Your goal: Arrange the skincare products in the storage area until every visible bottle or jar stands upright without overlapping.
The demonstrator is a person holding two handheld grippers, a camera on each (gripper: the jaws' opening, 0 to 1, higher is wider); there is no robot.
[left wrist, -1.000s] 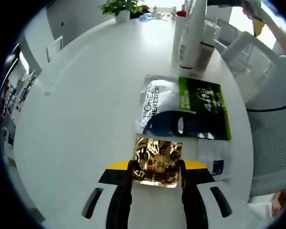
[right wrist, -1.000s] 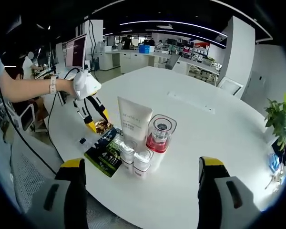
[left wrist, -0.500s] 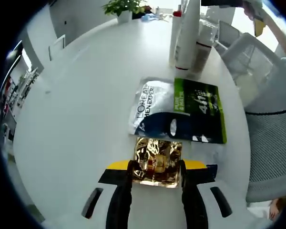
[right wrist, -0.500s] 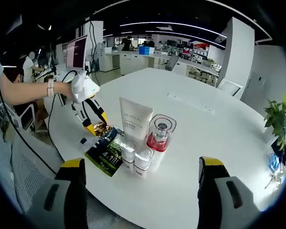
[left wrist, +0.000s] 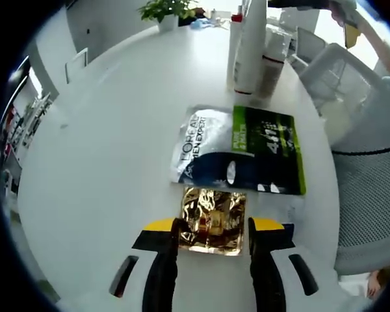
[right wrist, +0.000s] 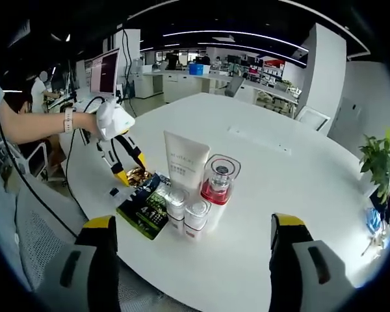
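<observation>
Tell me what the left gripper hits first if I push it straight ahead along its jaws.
The gold sachet already lies between the open jaws of the left gripper, so it would be met first. Just beyond it lies the L'Oreal mask pack. Depth is hard to judge through the fisheye.

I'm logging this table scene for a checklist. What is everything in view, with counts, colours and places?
Crinkled gold foil sachet: one, gold, flat on the table between the left tongs' jaws.
Flat face-mask packet: one, silver, dark blue and green, flat beyond the sachet.
Tall squeeze tube: one, white, upright behind the small bottles.
Clear jar with red base: one, beside the tube.
Small capped bottles: two, white, upright in front.
Round table: one, white.
Potted plant: one, green, far table edge.
Mesh chair: one, white, beside the table.
Left tongs: yellow, black and white, open.
Right tongs: same colours, open.
</observation>
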